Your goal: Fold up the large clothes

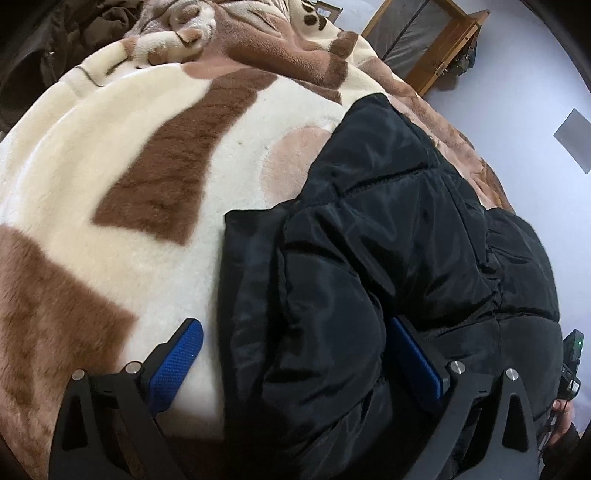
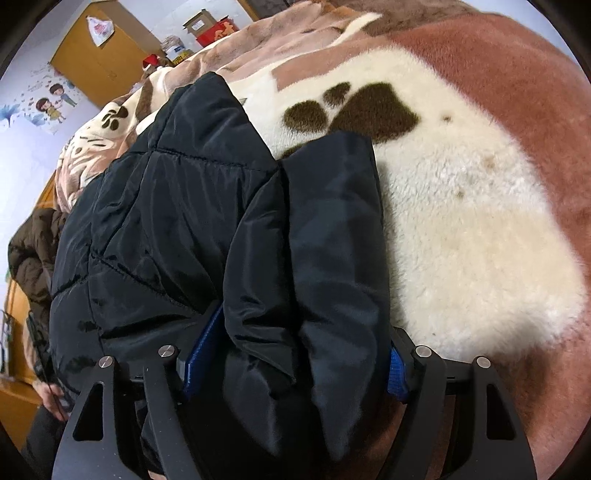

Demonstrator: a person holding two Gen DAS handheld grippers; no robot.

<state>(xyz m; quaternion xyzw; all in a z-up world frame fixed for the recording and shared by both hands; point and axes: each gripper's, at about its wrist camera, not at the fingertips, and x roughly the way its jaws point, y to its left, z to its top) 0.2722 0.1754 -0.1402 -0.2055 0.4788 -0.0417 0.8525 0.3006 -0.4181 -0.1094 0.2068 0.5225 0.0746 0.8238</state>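
A black quilted puffer jacket (image 1: 388,240) lies on a cream and brown plush blanket (image 1: 110,177). My left gripper (image 1: 295,354) is open, its blue-padded jaws wide apart around a thick fold of the jacket's edge. In the right wrist view the jacket (image 2: 166,206) fills the left half, with a smooth black flap (image 2: 332,229) lying between the jaws. My right gripper (image 2: 295,354) is open, its jaws astride that bunched flap. The fabric hides most of both right pads.
The blanket (image 2: 461,229) has a paw print and covers a bed. A wooden frame (image 1: 436,40) stands on the floor beyond the bed. A brown jacket (image 2: 33,243) lies at the left edge. A wooden cupboard (image 2: 103,55) and boxes (image 2: 207,26) stand behind.
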